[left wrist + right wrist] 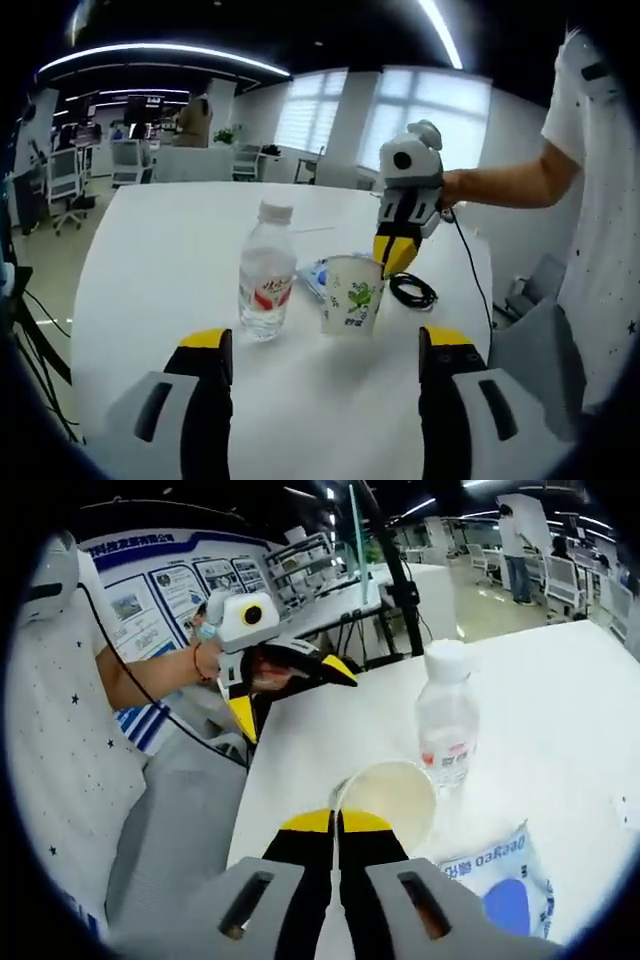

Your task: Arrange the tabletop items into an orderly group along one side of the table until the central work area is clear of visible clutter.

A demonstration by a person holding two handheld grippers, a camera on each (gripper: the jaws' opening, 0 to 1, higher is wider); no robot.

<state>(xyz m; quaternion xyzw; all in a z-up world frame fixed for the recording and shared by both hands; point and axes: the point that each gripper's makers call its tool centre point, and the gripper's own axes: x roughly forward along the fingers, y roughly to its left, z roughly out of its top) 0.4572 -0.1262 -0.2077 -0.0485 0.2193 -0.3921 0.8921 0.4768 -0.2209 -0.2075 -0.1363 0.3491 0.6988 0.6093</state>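
A white paper cup with a green print stands near the middle of the white table. My right gripper comes down from the right and is shut on the cup's near rim. In the right gripper view its jaws pinch the rim of the cup, which looks empty. A clear water bottle with a red label stands upright just left of the cup. Behind the cup lies a blue and white packet. My left gripper is open, short of the bottle and cup, holding nothing.
A coiled black cable lies on the table right of the cup. The packet and bottle flank the cup. My left gripper hangs open over the table's edge, held by a person in a white shirt. Office desks stand behind.
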